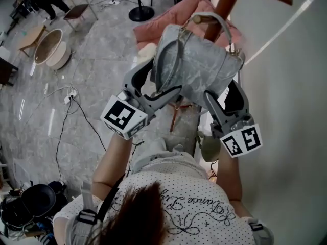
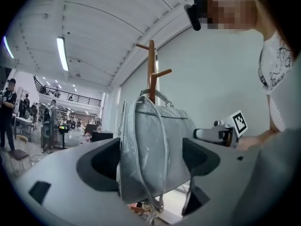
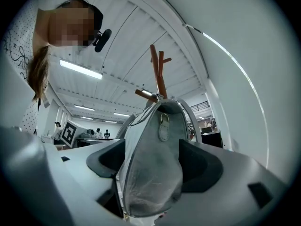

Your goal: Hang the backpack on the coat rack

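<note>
The only writing I can see is a line of looping black cursive lettering (image 1: pixel 204 204) across the shoulders of the person's white dotted cotton shirt (image 1: pixel 168 175), and I cannot read it for certain. The white cubes on the left gripper (image 1: pixel 163 79) and the right gripper (image 1: pixel 225 93) carry black-and-white square pattern markers (image 1: pixel 123 116), without letters or numbers.

Floor: grey marble tiles (image 1: pixel 102 60).
Far left: round beige tub (image 1: pixel 51 47), with a wooden stool (image 1: pixel 31 37) just beside it.
Far centre: black round stand base (image 1: pixel 140 13), pink cushion (image 1: pixel 173 22) to its right.
Left: white power strip (image 1: pixel 69 97) with a trailing cable.
Near left: black bag (image 1: pixel 33 200).
</note>
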`<state>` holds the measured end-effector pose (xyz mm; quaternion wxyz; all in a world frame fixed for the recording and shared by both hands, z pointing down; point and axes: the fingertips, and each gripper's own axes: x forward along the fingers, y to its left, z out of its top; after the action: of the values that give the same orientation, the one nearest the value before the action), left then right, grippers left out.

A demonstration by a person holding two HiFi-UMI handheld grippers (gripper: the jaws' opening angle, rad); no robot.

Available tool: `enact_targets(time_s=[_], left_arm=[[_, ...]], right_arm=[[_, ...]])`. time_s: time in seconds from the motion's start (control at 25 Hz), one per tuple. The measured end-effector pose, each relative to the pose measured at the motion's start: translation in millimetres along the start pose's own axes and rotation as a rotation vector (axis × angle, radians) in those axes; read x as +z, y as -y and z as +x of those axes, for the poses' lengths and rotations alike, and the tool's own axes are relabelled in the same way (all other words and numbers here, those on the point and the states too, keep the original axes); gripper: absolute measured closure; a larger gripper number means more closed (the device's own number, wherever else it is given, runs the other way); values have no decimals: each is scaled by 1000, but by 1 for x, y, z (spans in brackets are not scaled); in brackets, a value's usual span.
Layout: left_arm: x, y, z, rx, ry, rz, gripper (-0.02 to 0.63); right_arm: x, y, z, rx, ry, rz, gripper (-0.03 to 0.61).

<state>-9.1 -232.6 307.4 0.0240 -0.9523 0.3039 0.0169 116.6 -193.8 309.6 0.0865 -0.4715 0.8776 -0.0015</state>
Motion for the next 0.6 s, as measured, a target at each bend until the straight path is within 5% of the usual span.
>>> enact_targets(time_s=[0.6], left_arm=[[37, 20, -13, 68, 81, 47, 215]], right_arm=[[26, -2, -26, 3, 36, -59, 253]])
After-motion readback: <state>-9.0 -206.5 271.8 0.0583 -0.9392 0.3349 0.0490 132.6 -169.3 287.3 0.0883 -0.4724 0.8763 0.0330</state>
